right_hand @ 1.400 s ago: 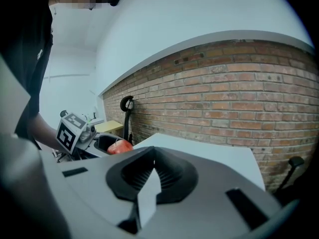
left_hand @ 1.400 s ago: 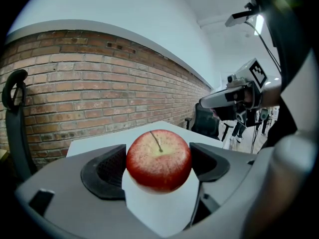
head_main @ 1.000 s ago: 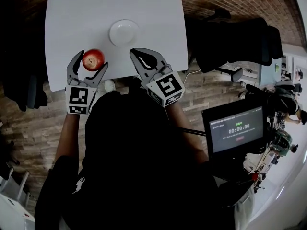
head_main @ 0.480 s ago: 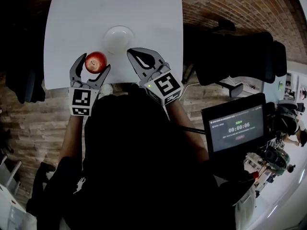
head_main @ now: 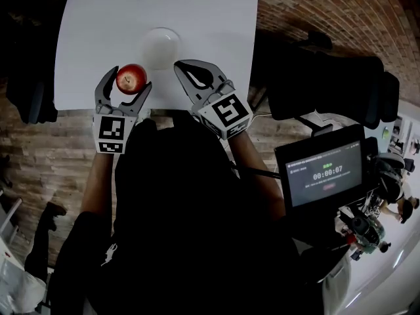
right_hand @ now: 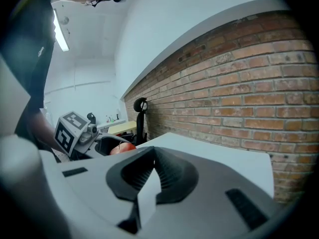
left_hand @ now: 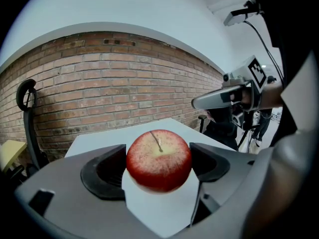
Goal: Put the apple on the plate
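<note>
Apple (head_main: 131, 79), red with a pale yellow patch round its upright stem, is sitting between the two jaws of the left tongs (head_main: 128, 79), over the near edge of the counter (head_main: 210, 18). In the left gripper view the jaws are standing partway open. Each dark pad is pressing against one side of the fruit, so the tongs are gripping it. Whether the apple is resting on the counter or hanging just clear of it, I cannot tell.

Just beside it, to the person's right, the right tongs (head_main: 179, 65) are hovering over the same near strip of counter and are holding nothing. In the right gripper view the ribbed pads are meeting at their tips, with only a narrow wedge of white counter showing below them. The two tongs are lying near each other without touching, and the apple is showing small and red at the left of that view.

A little farther out the plate (head_main: 161, 46), round and white, is lying on the white counter. It is sitting beyond the apple and slightly to its right, near it but apart from it. The tip of the right tongs is pointing just beside its near rim.

Past the plate the counter is stretching away toward a brick wall (left_hand: 99, 83). A black chair (head_main: 328, 84) is standing off the counter's right side.
</note>
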Tool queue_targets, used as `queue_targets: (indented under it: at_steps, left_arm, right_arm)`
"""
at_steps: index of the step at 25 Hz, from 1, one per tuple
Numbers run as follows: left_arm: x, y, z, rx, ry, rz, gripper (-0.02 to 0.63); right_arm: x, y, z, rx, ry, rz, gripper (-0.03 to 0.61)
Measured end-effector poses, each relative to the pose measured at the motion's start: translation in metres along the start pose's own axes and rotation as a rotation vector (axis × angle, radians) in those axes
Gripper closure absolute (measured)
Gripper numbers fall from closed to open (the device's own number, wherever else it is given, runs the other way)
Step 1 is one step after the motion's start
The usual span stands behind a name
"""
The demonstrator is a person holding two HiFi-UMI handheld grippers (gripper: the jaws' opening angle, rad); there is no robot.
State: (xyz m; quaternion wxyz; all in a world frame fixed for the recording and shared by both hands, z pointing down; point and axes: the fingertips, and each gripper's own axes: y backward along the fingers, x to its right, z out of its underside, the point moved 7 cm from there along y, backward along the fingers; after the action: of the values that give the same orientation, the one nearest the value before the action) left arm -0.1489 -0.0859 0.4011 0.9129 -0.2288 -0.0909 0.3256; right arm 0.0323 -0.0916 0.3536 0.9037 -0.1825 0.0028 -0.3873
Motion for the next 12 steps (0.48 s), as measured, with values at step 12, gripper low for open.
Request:
queue_targets:
  at_steps: [12]
  left_arm:
    - [-0.007,-0.026,0.021,-0.043,0.038,0.002,0.212]
  right_arm:
    - [0.018,-0.025,0.019,-0.056,-0.012,-0.049,0.575]
